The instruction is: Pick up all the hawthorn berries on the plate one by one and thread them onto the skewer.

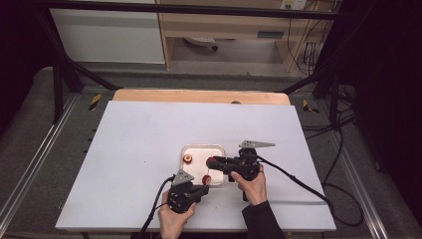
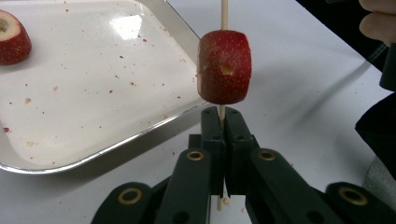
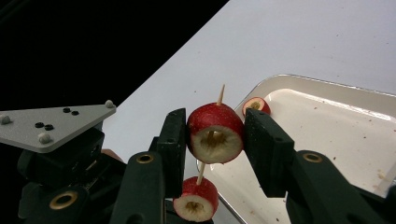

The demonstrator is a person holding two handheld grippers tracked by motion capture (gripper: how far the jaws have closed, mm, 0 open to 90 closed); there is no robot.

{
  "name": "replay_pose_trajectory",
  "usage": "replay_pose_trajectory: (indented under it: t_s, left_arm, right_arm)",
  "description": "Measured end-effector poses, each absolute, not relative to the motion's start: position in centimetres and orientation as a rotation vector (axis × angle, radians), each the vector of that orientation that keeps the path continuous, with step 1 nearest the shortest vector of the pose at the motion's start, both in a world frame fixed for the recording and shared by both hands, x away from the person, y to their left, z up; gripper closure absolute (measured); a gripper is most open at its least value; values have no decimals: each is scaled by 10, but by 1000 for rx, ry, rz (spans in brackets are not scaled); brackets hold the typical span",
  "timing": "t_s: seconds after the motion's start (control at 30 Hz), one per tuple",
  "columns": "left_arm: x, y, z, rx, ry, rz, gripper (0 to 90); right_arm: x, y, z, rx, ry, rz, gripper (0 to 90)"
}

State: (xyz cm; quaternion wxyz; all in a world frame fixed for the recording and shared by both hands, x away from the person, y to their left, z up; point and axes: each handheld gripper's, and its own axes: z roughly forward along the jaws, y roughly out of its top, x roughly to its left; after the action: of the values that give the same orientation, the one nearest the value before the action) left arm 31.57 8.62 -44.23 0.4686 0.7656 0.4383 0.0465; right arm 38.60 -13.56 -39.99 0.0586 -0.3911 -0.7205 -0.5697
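Note:
My left gripper (image 2: pixel 222 114) is shut on a thin wooden skewer (image 2: pixel 224 14) that points up from its jaws, with a red cored fruit piece (image 2: pixel 224 67) threaded just above the fingertips. My right gripper (image 3: pixel 215 128) is shut on a second cored fruit piece (image 3: pixel 215 133); the skewer tip (image 3: pixel 220 94) pokes out beyond it. The threaded piece (image 3: pixel 196 198) hangs lower on the same stick. In the high view both grippers, left (image 1: pixel 204 188) and right (image 1: pixel 213 162), meet over the near edge of the white tray (image 1: pixel 201 146). A third fruit piece (image 1: pixel 187 158) lies in the tray.
The tray (image 2: pixel 93 93) is speckled with red and tan crumbs. It sits near the middle front of a white table top (image 1: pixel 149 129). Black cables (image 1: pixel 298 181) trail from both grippers toward the table's near and right edges. A wooden board (image 1: pixel 199 96) borders the far side.

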Motion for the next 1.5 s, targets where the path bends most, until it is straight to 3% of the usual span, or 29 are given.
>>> replay_pose_trajectory:
  t_s: [0.3, 0.53, 0.6, 0.93, 1.1, 1.5]
  left_arm:
    - [314, 88, -433, 1861, 1042, 211, 882]
    - [318, 92, -434, 1857, 1060, 194, 884]
    - [318, 94, -434, 1865, 1058, 209, 884]
    - [312, 122, -440, 1914, 1049, 276, 882]
    - [310, 135, -442, 1939, 1038, 294, 881]
    - [311, 164, -437, 1950, 1053, 300, 881]
  right_arm:
    - [384, -132, -406, -1153, -2196, -1623, 607]
    - [381, -126, -413, -1152, -2204, -1700, 596]
    - [380, -127, -412, -1156, -2226, -1747, 474]
    - [386, -138, -404, -1219, -2432, -1736, 164]
    - [394, -138, -410, -1218, -2535, -1661, 110]
    - [404, -124, -402, -1150, -2748, -1390, 92]
